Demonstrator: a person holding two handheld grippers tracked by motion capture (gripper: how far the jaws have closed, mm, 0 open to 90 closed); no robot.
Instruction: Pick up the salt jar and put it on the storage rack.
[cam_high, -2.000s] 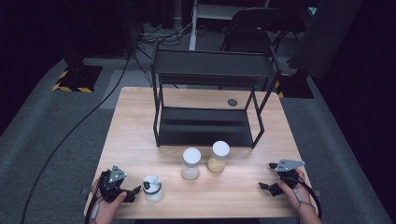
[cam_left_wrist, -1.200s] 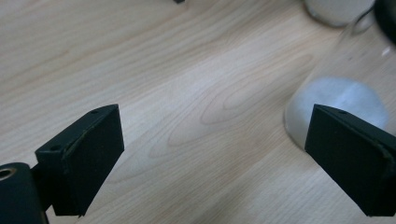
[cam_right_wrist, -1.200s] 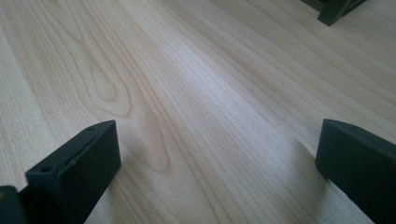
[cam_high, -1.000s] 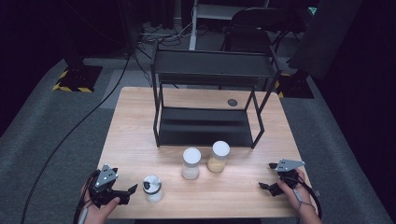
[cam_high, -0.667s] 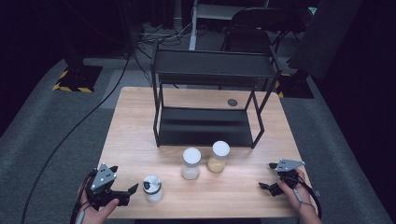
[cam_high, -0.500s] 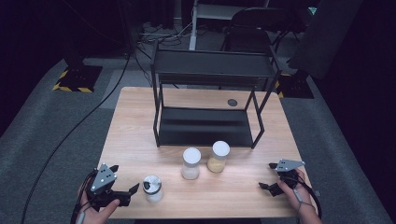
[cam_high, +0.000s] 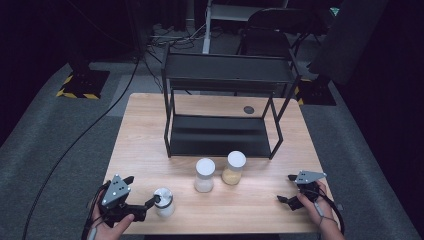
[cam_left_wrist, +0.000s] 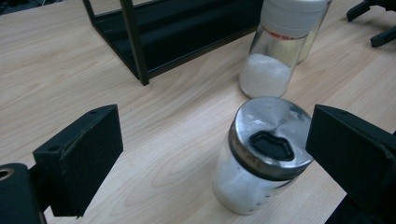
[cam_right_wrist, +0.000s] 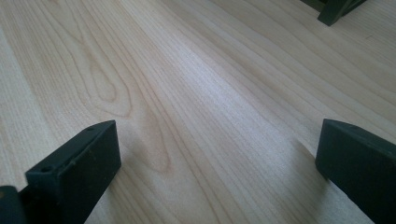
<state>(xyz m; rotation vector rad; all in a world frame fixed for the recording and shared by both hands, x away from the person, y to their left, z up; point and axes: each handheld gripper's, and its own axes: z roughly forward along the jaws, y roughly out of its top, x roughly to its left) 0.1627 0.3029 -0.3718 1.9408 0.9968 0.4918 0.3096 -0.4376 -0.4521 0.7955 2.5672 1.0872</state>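
Since two seconds ago the left gripper (cam_high: 144, 197) has drawn back toward the near left corner of the table (cam_high: 150, 125) and turned, so that its spread jaws now face the metal-lidded jar (cam_high: 163, 201); the right gripper (cam_high: 289, 194) and the other jars lie as they did.

Nearest the person, the metal-lidded jar stands upright close to the table's front edge. In the left gripper view it sits between the jaws, nearer the right-hand pad (cam_left_wrist: 355, 154), which looks just beside or perhaps touching the lid; the other pad is well clear. The jaws are apart, not clamped, so the grasp is not yet made and this jar has not been lifted.

At the near right the right gripper hangs low over bare wood, jaws wide apart and holding nothing.

Farther in, the white-capped jar (cam_high: 204, 175) and the jar of tan contents (cam_high: 234, 167) stand side by side, nearly touching, just in front of the black rack (cam_high: 225, 85). Both of its shelves are bare, so if the jars are meant for the rack, all three remain to be placed.

Room is tight only at the front edge beside the metal-lidded jar; between it and the white-capped jar lies open wood, and the lower shelf opens toward the person.
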